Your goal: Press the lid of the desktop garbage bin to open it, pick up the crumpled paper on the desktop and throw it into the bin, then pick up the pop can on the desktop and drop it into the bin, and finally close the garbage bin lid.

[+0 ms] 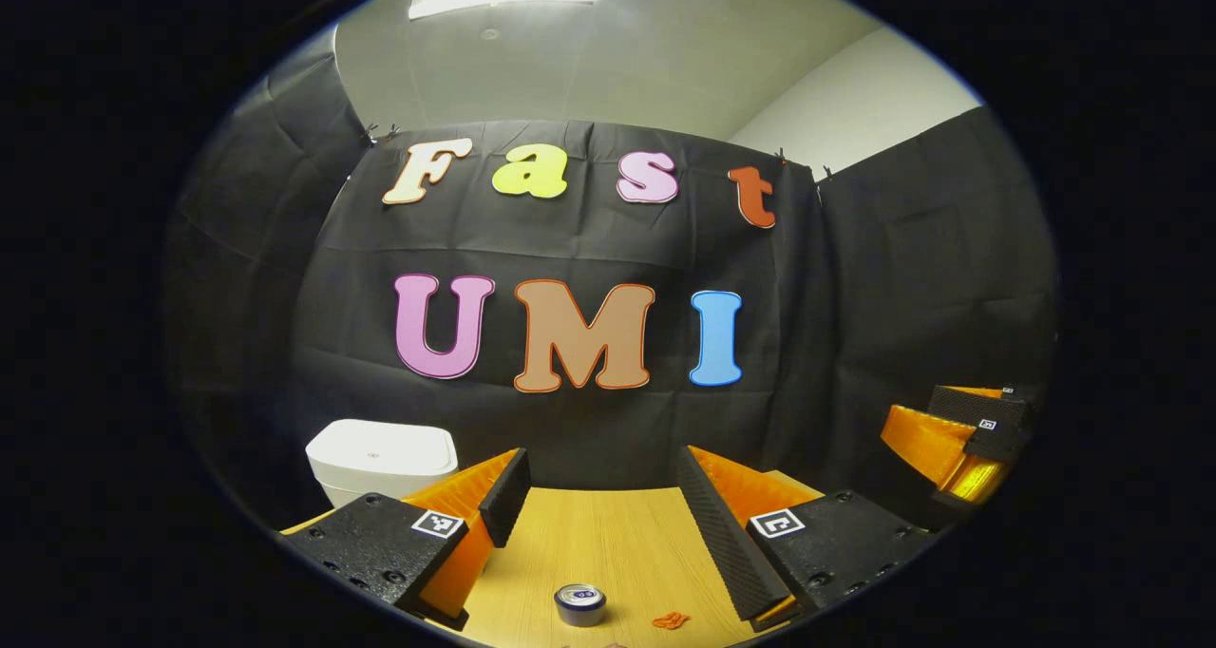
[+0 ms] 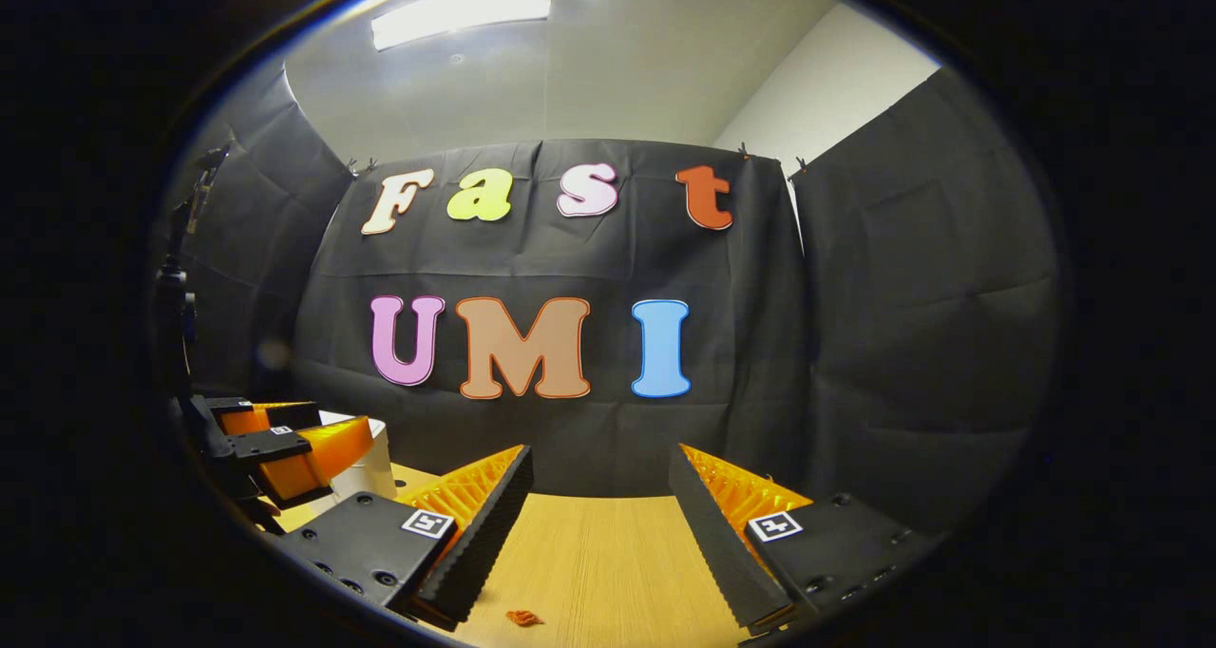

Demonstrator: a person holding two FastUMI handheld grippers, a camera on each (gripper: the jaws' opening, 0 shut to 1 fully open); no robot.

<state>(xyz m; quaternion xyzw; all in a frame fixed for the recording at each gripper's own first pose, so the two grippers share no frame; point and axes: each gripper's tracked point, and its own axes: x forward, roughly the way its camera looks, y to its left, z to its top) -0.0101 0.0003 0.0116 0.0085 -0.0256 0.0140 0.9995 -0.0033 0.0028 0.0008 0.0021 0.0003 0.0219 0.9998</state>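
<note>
- While both grippers hang above the wooden desktop (image 1: 608,534), the left gripper (image 1: 598,496) has its fingers spread wide apart with nothing between them but bare wood.
- Seen in the left gripper view, the white garbage bin (image 1: 380,458) stands at the far left of the desktop against the black cloth wall (image 1: 589,249), its lid down flat.
- Near the bottom edge of that view, the pop can (image 1: 579,603) stands upright on the desktop, its top facing the camera, in front of the gap between the left gripper's fingers and touching neither.
- Just right of the can, apart from it, lies a small orange scrap (image 1: 671,619); whether this is the crumpled paper I cannot tell.
- At the right edge of the left gripper view, the right gripper (image 1: 969,439) shows farther off, above the desktop's edge.
- From the right gripper view, that gripper's own fingers also stand wide apart over the wood, empty, and the orange scrap lies near the bottom, just beside the left-hand finger.
- At the left of the right gripper view, the left gripper shows in front of the bin, partly covering it.
</note>
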